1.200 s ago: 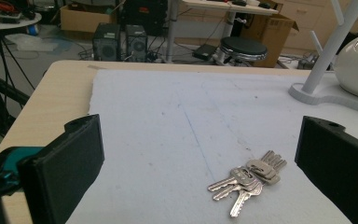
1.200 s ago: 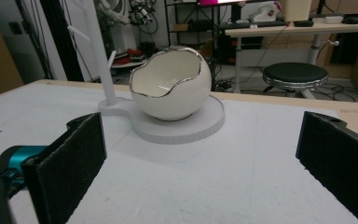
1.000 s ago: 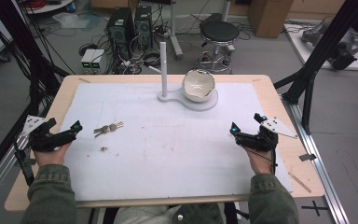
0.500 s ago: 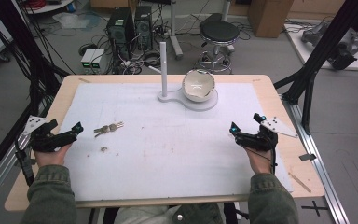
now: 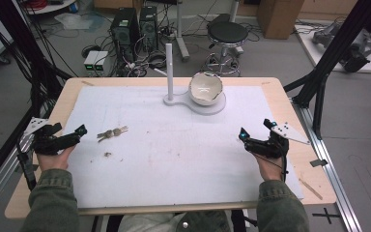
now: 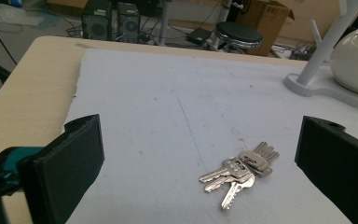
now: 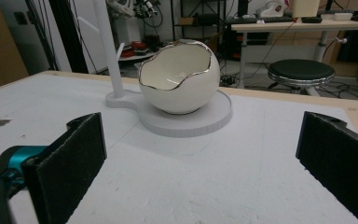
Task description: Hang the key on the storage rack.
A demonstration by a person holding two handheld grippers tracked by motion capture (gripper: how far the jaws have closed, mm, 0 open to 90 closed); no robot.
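Note:
A bunch of silver keys [image 5: 112, 133] lies on the white mat [image 5: 183, 159], left of centre. My left gripper [image 5: 70, 129] rests at the mat's left edge, open, with the keys just ahead of its jaws. In the left gripper view the keys [image 6: 240, 170] lie on the mat between the spread jaws of that gripper [image 6: 200, 126], nearer the right jaw and untouched. At the back stands a white egg-shaped bowl [image 5: 205, 88] with a silver rim on a white stand [image 5: 176, 100] with a post. My right gripper [image 5: 256, 128] is open at the right, empty, facing the bowl [image 7: 179, 79].
The wooden table [image 5: 290, 104] shows around the mat. A wooden stick [image 5: 310, 188] lies near the front right corner. Small crumbs [image 5: 107, 154] sit on the mat below the keys. Black frame struts [image 5: 323, 67] rise at the right, with a stool and computers on the floor behind.

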